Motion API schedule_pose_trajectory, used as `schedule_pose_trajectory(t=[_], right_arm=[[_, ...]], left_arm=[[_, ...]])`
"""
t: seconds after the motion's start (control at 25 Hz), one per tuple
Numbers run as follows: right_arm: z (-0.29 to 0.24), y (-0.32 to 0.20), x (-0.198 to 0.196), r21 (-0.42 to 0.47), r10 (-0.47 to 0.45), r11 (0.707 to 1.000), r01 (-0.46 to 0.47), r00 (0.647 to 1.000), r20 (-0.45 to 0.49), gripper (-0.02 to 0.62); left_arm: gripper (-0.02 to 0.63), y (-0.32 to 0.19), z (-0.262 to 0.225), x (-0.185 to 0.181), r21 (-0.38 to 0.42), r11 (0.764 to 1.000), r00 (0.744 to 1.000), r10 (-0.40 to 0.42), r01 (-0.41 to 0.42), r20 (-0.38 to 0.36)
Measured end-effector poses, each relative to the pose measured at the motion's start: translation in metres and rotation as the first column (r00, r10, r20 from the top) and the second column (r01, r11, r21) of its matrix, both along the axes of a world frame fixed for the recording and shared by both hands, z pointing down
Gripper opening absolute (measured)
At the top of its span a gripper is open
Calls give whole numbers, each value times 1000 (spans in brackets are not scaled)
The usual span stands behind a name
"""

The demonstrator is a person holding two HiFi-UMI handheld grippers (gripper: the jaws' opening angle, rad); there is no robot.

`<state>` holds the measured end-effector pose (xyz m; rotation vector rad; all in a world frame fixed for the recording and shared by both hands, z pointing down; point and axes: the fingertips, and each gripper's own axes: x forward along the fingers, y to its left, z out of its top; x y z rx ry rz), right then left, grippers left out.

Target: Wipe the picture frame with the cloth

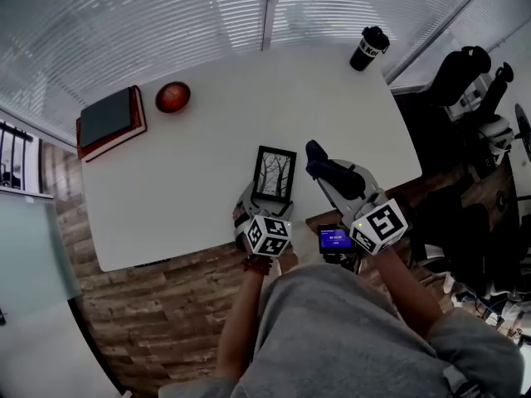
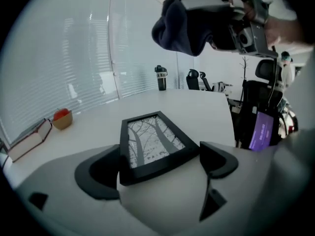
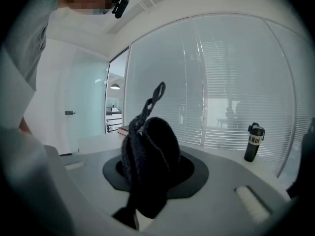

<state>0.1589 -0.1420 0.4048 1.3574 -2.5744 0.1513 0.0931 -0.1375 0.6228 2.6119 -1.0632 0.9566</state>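
At the near edge of the white desk (image 1: 207, 148) the picture frame (image 2: 152, 144) lay flat. It was black-rimmed with a bare-tree print, short side toward me. I had the left tongs (image 2: 157, 168) angled down at it, spread wide. The frame's near end sat between the two tips, which were just beside its near corners. I saw no clear squeeze on it, so I logged them as open around the frame, not gripping. The right tongs (image 1: 332, 172) were clamped on the cloth (image 3: 147, 166), a dark navy bundle bunched up between the pads, with a loop sticking up from the top and a tail hanging below. In the head view that cloth hung just right of the frame, near it but apart. The left gripper view showed it up high, above and to the right of the frame, clear of the glass. A small lit blue screen (image 1: 335, 239) showed by the right tongs' marker cube. On the far left of the desk was a dark book on a red one (image 1: 110, 121), and just beside them a small bowl with something red in it (image 1: 172, 97); I couldn't tell what. A black tumbler (image 1: 369, 49) stood upright at the far right corner, well apart from the frame. Closed blinds (image 1: 166, 15) ran behind the desk, black office chairs (image 1: 460, 73) sat off to the right, and there was wood-plank floor (image 1: 166, 297) below the near edge.
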Motion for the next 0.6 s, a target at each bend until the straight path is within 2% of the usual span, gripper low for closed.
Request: schedule_pose_trajectory(t=[0.24, 0.4, 0.6], right_arm=[[1, -20, -4, 6, -59, 998, 59, 998, -10, 124], [4, -28, -16, 5, -152, 988, 152, 987, -59, 124], [19, -51, -36, -7, -258, 966, 259, 960, -111, 124]], left_arm=[[499, -3, -1, -26, -57, 997, 998, 56, -56, -4], [534, 1, -6, -56, -107, 994, 998, 19, -26, -65], [541, 4, 1, -70, -126, 992, 999, -18, 12, -47]])
